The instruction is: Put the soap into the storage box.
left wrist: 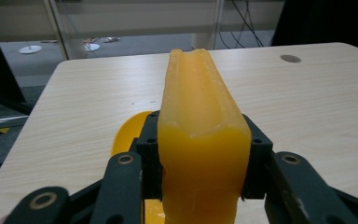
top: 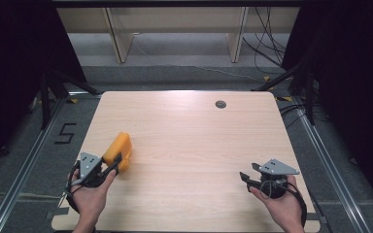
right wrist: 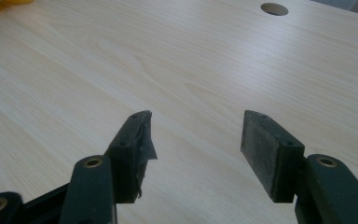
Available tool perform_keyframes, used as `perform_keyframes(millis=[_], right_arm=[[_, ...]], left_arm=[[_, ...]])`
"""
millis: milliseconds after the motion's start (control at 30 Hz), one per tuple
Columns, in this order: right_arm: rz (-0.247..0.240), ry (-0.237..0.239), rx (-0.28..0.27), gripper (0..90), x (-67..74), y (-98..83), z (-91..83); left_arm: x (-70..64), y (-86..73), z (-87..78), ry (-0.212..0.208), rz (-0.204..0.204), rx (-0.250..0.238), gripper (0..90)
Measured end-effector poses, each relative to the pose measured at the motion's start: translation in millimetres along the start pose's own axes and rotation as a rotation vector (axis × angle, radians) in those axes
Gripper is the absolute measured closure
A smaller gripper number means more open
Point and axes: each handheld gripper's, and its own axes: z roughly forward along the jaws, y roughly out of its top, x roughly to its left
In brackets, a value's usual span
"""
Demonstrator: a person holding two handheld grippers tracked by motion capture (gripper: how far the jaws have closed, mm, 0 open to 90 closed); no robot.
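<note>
While the yellow block (left wrist: 200, 140) is clamped between the pads of the left gripper (top: 108, 166) near the table's (top: 184, 145) left edge, the pickup is judged done; where it belongs is not shown, so placing is judged outstanding. The right gripper (right wrist: 195, 140) is held released, nothing between its jaws, well apart at the right.

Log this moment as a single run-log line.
left gripper: shut on yellow block | right gripper: open, empty, over table | block: near left edge

A black "5" (top: 67, 133) is marked on the grey floor (top: 39, 160) left of the table.
</note>
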Motion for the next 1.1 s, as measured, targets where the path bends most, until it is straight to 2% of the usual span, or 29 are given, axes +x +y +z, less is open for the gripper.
perform_keyframes(millis=[133, 200, 333, 367, 433, 500, 600, 733, 800, 967, 1100], right_arm=[[0.004, 0.003, 0.002, 43.6, 0.6, 0.3, -0.1], [0.005, 0.022, 0.007, 43.6, 0.5, 0.3, 0.6], [0.0, 0.007, 0.002, 43.5, 0.7, 0.2, 0.3], [0.008, 0.031, 0.016, 43.4, 0.1, 0.1, 0.6], [-0.01, 0.03, 0.017, 43.5, -0.5, 0.1, 1.0], [0.001, 0.038, 0.016, 43.5, -1.0, 0.0, 0.8], [0.003, 0.018, 0.017, 43.5, 0.6, 0.0, 0.5], [-0.003, 0.009, 0.011, 43.4, 1.2, -0.2, 1.1], [-0.014, 0.02, 0.013, 43.4, 1.4, 0.0, 1.8], [-0.009, 0.011, 0.012, 43.3, 2.0, -0.3, 1.5], [-0.002, 0.013, 0.021, 43.4, 1.9, -0.5, 2.1]], left_arm=[[-0.6, 1.2, 4.7, 0.049, 0.005, -0.012, 60.2], [0.5, 2.4, 7.0, 0.071, -0.009, -0.014, 60.2], [0.2, 1.2, 14.3, 0.109, -0.041, -0.035, 60.2], [-0.1, 0.2, 16.3, 0.12, -0.043, -0.041, 60.2], [0.8, -1.7, 19.4, 0.143, -0.048, -0.049, 60.2], [3.7, -3.5, 21.4, 0.169, -0.057, -0.056, 60.2], [7.1, -7.0, 23.9, 0.202, -0.054, -0.06, 60.2], [6.2, -12.8, 29.7, 0.195, -0.058, -0.052, 60.2], [4.3, -14.6, 32.2, 0.192, -0.057, -0.051, 60.2], [5.5, -16.5, 34.5, 0.206, -0.058, -0.062, 60.2], [5.9, -16.2, 38.0, 0.198, -0.052, -0.06, 60.2]])
